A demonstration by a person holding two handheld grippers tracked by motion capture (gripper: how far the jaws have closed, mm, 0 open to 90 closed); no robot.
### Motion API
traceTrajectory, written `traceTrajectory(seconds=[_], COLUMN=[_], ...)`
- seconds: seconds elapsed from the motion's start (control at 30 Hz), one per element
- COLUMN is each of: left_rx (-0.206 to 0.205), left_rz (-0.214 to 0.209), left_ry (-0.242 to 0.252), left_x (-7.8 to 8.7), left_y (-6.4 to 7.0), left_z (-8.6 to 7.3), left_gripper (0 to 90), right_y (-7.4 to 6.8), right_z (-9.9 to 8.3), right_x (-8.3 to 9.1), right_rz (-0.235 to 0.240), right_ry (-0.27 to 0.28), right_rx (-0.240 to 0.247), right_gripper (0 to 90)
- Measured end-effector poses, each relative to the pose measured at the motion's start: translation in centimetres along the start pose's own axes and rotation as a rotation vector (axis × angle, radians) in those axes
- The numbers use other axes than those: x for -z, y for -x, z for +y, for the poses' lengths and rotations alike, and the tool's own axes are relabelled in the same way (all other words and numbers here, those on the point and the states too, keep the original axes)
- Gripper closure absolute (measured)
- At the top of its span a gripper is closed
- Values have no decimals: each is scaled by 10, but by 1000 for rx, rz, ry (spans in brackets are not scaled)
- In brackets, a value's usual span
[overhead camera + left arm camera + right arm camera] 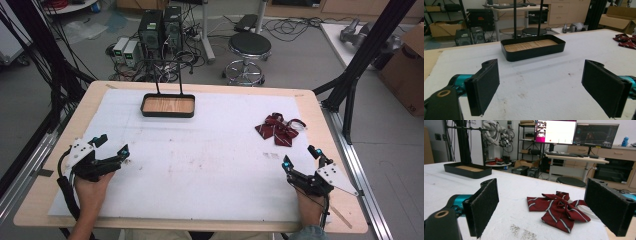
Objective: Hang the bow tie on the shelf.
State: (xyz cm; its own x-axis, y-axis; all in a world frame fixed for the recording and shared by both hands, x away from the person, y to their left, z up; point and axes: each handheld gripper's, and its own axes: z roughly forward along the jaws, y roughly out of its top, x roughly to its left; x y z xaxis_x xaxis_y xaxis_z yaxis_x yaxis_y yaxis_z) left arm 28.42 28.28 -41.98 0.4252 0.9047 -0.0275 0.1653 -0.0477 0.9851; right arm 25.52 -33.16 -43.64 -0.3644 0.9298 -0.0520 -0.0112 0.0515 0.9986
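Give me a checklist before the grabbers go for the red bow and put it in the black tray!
1. Right hand-held gripper open: ok, jaws stand wide apart.
2. Left hand-held gripper open and holding nothing: ok.
3. Red striped bow in front of the right one: ok, it lies on the white mat between and beyond the jaws.
4. Nothing lying on the bow: ok.
5. Black tray has room: ok, its wooden bottom is bare.
6. Bow's white strap free of snags: cannot tell, partly tucked under the bow.
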Motion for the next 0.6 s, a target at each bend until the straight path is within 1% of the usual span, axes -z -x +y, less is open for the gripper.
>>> traceTrajectory(seconds=[0.13,0.17,0.2,0.37,0.5,0.57,0.6], left_rx=[5,5,-6,-10,-16,-19,-19], left_rz=[-7,-7,-11,-15,-26,-22,-21], left_ry=[8,8,9,19,21,19,26], left_x=[-1,-1,-1,-1,-1,0,1], left_y=[1,1,2,3,5,6,6], left_z=[0,0,0,0,0,0,0], left_gripper=[150,150,151,152,151,150,150], right_y=[1,1,1,3,1,1,2], right_z=[-1,-1,-1,-3,-3,-3,-4], right_x=[-1,-2,-2,-5,-6,-8,-9], right_rz=[10,10,11,24,23,24,23], right_ry=[-8,-10,-14,-39,-52,-69,-70], right_rx=[-5,-10,-16,-47,-33,-29,-26], right_gripper=[115,115,115,115,115,115,115])
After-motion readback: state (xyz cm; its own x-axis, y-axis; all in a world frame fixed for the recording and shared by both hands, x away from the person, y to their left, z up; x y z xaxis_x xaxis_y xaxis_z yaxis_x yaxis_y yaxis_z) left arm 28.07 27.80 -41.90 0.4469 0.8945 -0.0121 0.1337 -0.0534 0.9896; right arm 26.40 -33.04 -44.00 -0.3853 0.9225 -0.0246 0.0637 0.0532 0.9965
